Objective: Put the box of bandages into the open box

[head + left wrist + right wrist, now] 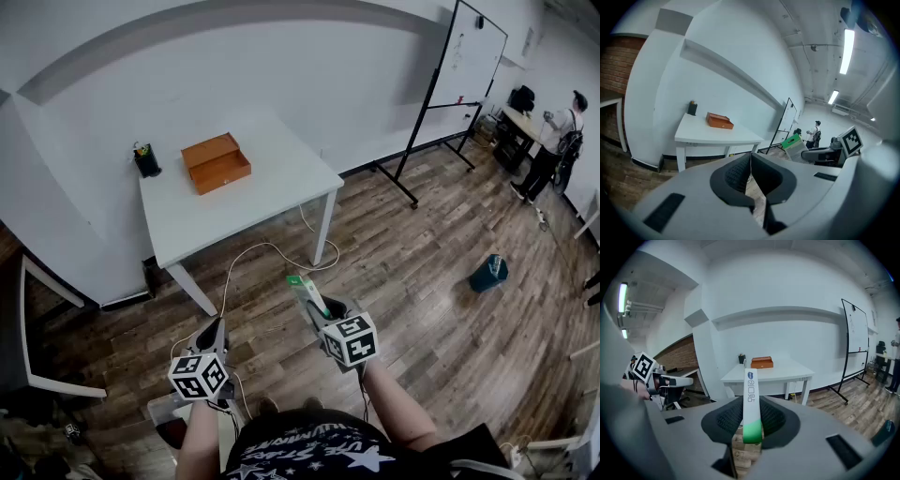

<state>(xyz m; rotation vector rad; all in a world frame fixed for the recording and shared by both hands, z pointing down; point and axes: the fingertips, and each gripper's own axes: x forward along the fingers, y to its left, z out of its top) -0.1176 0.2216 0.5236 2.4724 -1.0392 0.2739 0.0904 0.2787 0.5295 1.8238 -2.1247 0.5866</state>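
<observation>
The box of bandages [307, 294], a slim white and green carton, is clamped in my right gripper [319, 309] above the wooden floor; in the right gripper view the carton [751, 404] stands between the jaws. The open box [217, 162], orange-brown wood with its lid back, sits on the white table [272, 187] well ahead of me; it shows small as the open box [762, 363] and the open box [719, 121]. My left gripper [214, 335] is shut with nothing in it, jaws pressed together [750, 176].
A black pen holder [146, 160] stands at the table's back left corner. A whiteboard on a stand [457, 80] is at the right, a person [556, 141] far right, a teal bin [488, 273] on the floor, a white cable [246, 262] under the table.
</observation>
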